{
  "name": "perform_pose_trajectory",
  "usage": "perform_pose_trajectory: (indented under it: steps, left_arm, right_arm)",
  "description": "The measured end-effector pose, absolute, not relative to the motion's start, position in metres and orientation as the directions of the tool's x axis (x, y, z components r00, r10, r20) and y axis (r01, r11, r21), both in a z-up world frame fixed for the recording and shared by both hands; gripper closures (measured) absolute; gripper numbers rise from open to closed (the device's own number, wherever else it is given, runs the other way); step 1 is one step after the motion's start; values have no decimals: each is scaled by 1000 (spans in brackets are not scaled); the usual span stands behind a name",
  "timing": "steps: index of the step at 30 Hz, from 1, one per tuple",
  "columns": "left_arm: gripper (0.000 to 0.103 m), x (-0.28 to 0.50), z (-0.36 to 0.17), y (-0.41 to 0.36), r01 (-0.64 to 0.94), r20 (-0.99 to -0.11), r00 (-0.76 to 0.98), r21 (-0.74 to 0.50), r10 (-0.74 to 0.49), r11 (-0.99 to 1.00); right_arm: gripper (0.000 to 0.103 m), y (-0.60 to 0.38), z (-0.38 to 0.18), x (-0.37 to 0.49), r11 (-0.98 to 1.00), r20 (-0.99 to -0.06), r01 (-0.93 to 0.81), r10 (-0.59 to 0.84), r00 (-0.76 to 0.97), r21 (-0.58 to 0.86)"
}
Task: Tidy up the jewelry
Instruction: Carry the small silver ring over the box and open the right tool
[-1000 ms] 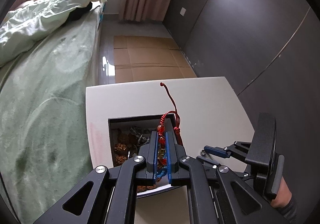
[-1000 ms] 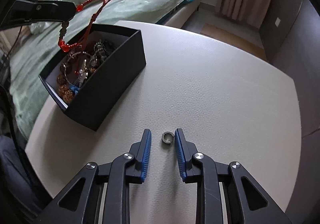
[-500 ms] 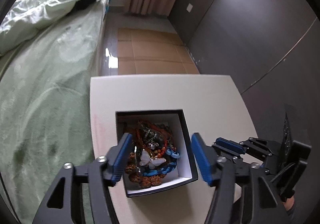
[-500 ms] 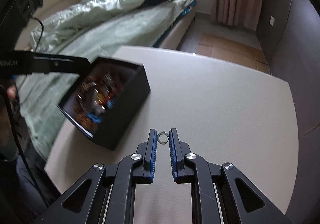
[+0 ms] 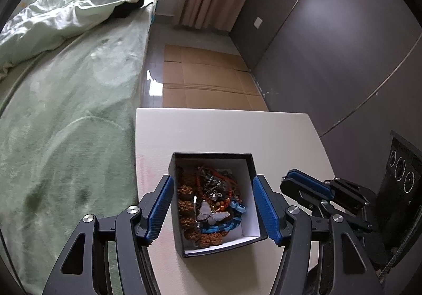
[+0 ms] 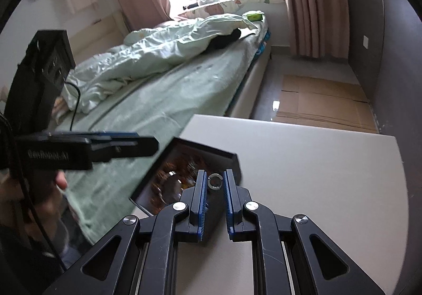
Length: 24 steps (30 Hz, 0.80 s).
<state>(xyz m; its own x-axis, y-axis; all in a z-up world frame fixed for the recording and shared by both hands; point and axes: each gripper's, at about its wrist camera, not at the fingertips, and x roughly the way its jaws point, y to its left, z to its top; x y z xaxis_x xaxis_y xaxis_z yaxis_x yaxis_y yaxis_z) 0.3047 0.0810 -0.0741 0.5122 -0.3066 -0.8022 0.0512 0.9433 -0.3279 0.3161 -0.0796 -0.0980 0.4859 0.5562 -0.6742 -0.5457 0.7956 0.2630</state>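
Pinching ring (image 6: 215, 182) in right claw (image 6: 214, 184) tips above box (image 6: 232, 163).

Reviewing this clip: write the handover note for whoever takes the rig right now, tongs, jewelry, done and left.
Left tongs: open, empty, hanging over the black box.
Right tongs: shut on a small silver ring, held in front of the box.
Box sits near the edge of the white table beside the bed, piled with jewelry: beads, butterfly pendant, blue cord.
Done: most pieces boxed.
Left: drop the ring into the box.
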Motion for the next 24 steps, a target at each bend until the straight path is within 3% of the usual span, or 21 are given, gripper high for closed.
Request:
perform_pose_trajectory:
  steps: [8,14,15,16,18,24]
  left_arm:
    - [39,306,-77,98,19,-801,513,-349,-308,937]
    - [22,303,-73,107,6,-785,534,-368,-314,930]
    - [21,302,-72,107,5,-782,538,-370,-315,929]
    - [20,301,-71,106,4,-779,542,-373,-316,928]
    - [17,299,-68,105,8,-770,550,-382,-324,924]
    - [13,283,-63,101,-13,-747,580,-409,-326,913]
  right_arm:
    - [89,-62,-102,327,784,-649,-519,596,474,340]
    - [88,-59,-104,336,793,-661,-478,592,461,376]
    - [78,-60,-104,337,797,-664,-469,589,460,381]
    - [59,-63,-103,337,801,-662,-458,585,468,384]
    - [47,-72,-99,334,806,-643,-437,585,493,398]
    - [43,-106,-94,323,802,-615,-380,598,514,461]
